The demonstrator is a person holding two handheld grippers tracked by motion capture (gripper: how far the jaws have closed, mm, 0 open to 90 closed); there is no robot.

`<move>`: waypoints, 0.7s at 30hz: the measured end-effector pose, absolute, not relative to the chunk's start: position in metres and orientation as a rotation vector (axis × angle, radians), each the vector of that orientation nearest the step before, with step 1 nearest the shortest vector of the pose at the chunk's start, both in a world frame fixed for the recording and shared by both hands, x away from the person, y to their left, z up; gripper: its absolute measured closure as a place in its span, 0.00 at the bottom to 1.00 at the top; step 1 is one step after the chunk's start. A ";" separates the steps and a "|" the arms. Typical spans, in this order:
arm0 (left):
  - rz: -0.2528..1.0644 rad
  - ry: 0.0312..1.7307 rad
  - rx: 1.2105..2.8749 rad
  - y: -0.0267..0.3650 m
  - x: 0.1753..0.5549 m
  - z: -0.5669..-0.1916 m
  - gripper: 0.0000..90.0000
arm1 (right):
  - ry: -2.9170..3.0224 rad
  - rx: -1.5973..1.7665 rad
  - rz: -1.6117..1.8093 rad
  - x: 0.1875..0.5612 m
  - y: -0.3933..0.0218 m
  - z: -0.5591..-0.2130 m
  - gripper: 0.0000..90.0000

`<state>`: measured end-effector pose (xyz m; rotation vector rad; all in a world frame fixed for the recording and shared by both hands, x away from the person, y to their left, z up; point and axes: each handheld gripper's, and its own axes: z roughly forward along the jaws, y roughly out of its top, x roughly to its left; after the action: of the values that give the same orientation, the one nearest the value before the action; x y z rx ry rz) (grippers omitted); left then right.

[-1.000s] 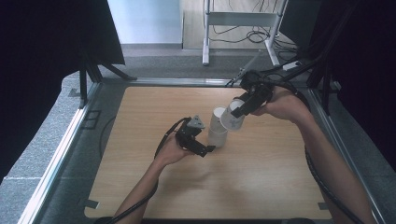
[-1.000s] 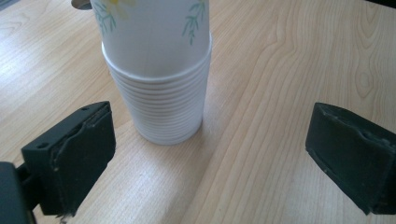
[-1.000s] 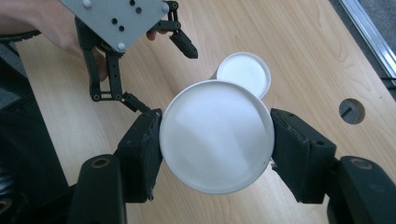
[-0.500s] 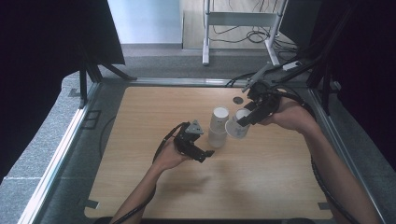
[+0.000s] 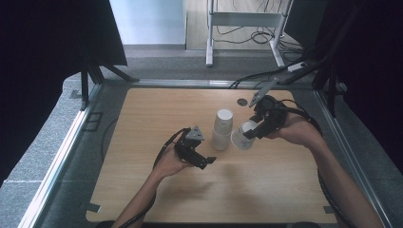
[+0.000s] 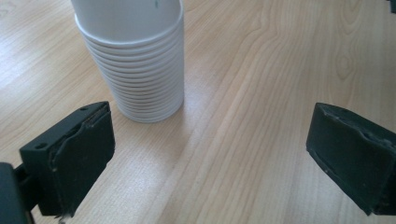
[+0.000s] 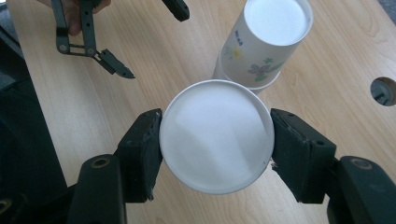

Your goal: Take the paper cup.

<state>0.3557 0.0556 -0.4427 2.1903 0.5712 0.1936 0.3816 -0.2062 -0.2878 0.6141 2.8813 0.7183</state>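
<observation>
- The right gripper [image 5: 252,130] is clamped on a single white paper cup [image 7: 217,135], its pads pressing the cup's sides from left and right in the right gripper view.
- In the high view this cup [image 5: 241,135] sits just right of the cup stack [image 5: 222,129]; whether the two touch cannot be told.
- The stack stands upside down near the middle of the wooden tabletop [image 5: 285,190], its nested rims showing in the left gripper view [image 6: 140,60].
- The top cup of the stack carries a flower print [image 7: 259,70].
- The left gripper [image 5: 202,159] hovers just left of the stack, jaws wide apart with nothing between them.
- A round hole [image 5: 243,101] lies in the tabletop beyond the cups.
</observation>
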 end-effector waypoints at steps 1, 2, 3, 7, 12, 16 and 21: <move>0.190 0.567 2.187 0.056 0.355 -0.443 0.01 | 2.881 0.610 0.725 0.381 -0.207 -0.290 0.41; 0.188 0.560 2.190 0.056 0.354 -0.442 0.01 | 2.876 0.612 0.727 0.380 -0.207 -0.292 0.41; 0.185 0.554 2.190 0.057 0.352 -0.442 0.01 | 2.874 0.608 0.732 0.379 -0.207 -0.293 0.41; 0.185 0.528 2.189 0.058 0.348 -0.441 0.01 | 2.869 0.593 0.772 0.375 -0.208 -0.299 0.41; 0.183 0.509 2.186 0.059 0.342 -0.441 0.01 | 2.859 0.573 0.804 0.371 -0.207 -0.305 0.41; 0.175 0.495 2.182 0.062 0.339 -0.442 0.01 | 2.856 0.566 0.829 0.368 -0.206 -0.312 0.41; 0.172 0.493 2.178 0.065 0.336 -0.444 0.01 | 2.848 0.546 0.880 0.364 -0.205 -0.322 0.41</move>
<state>0.3358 0.0654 -0.4438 2.1782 0.4934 0.1717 0.3643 -0.2051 -0.3221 0.5463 2.8481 0.8797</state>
